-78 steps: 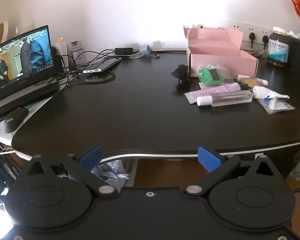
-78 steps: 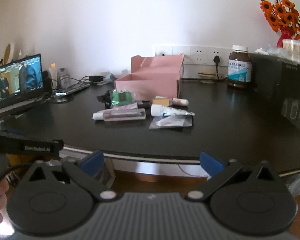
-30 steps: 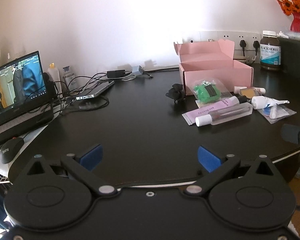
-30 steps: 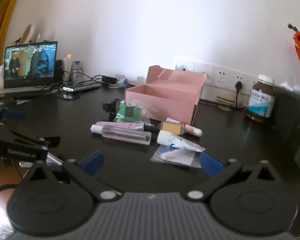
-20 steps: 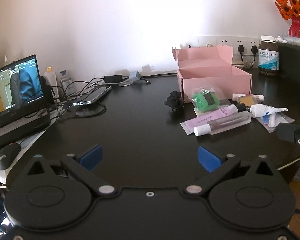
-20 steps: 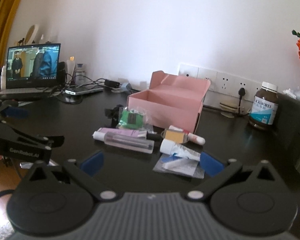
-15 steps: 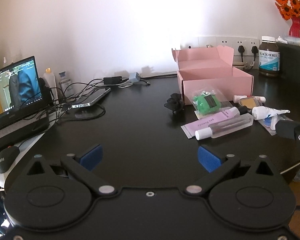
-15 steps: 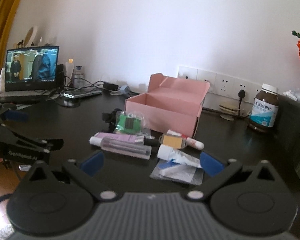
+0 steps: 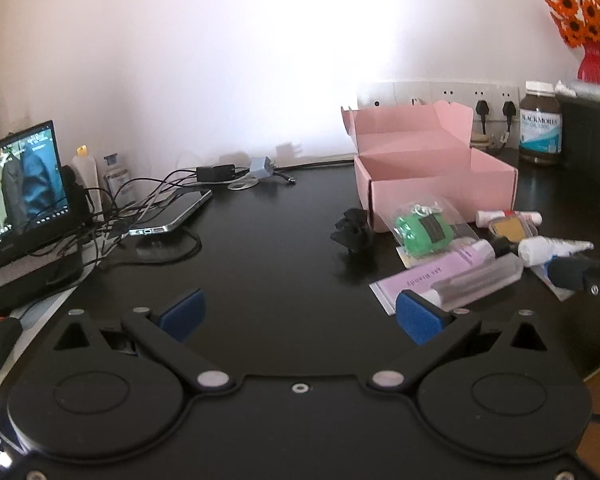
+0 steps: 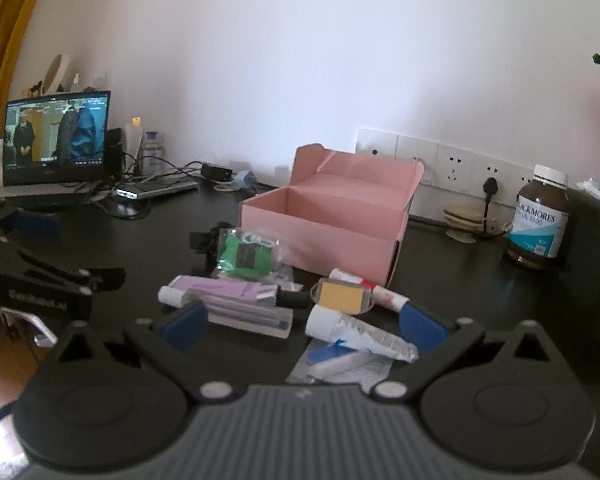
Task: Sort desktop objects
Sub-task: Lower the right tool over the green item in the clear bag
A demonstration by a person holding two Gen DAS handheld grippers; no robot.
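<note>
An open pink box (image 10: 328, 228) (image 9: 432, 172) stands on the black desk (image 9: 260, 248). In front of it lie a bagged green item (image 10: 246, 256) (image 9: 420, 230), a black clip (image 9: 352, 232), a clear tube with a white cap (image 10: 236, 314) (image 9: 476, 280) on a lilac packet (image 9: 424, 276), a yellow pad (image 10: 340, 296), a white tube (image 10: 356, 332) and a clear sachet (image 10: 340, 364). My right gripper (image 10: 304, 326) is open, low over the white tube and clear tube. My left gripper (image 9: 300, 312) is open over bare desk, left of the pile.
A laptop (image 9: 20, 184) with a tangle of cables (image 9: 140, 204) and a phone (image 9: 172, 216) fills the left side. A brown supplement jar (image 10: 540, 220) stands at the right by wall sockets (image 10: 452, 168). Orange flowers (image 9: 584, 12) sit on a dark cabinet (image 9: 592, 140).
Both grippers have moved forward over the desk toward the pile. The right one has closed in on the tubes and dropped lower. Nothing has been taken hold of.
</note>
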